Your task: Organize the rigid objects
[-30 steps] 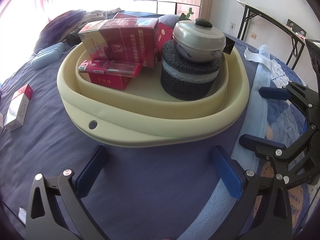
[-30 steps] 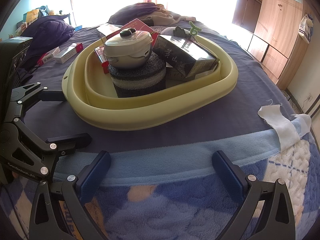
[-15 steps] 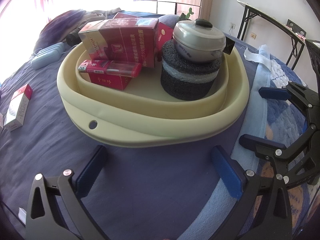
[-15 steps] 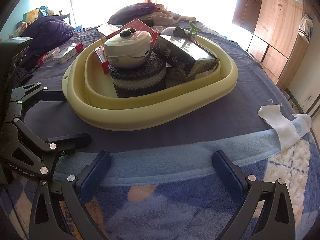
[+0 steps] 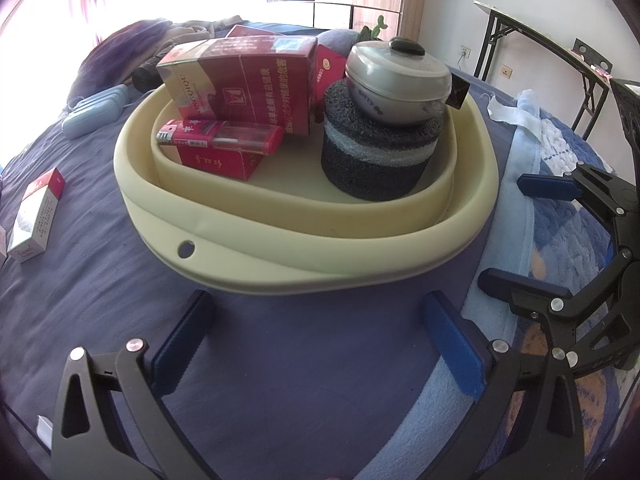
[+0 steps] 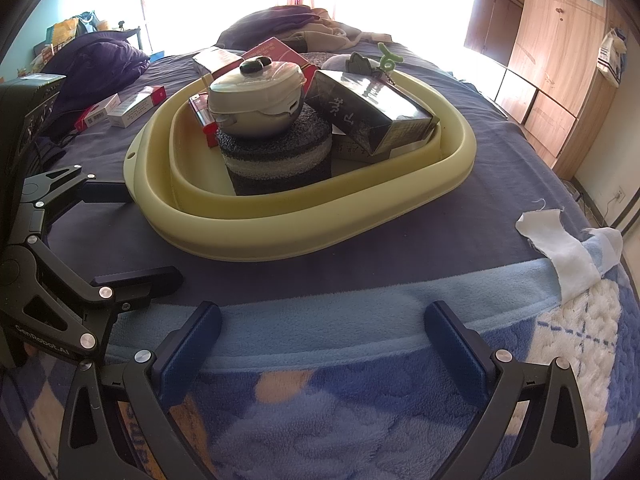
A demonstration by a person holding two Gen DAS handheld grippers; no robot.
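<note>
Boxes remain loose near the bed's left edge; both hand-held grippers (image 5: 316, 328) (image 6: 320, 328) gape wide, empty, before the pale yellow plastic basin (image 5: 304, 256); the white-and-red cardboard carton (image 5: 38, 216) seems best squeezed across its narrow sides.

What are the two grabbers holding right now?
Nothing. The left gripper and right gripper are both open over the bed, short of the basin.

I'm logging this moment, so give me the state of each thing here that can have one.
Left gripper: open, empty.
Right gripper: open, empty.
Basin: upright on the bed, loaded.
Pot: lid on, resting on the foam roll.
Big red box: closed, tilted in the basin.
Black box: closed, tilted.
Wardrobe: doors shut.
</note>
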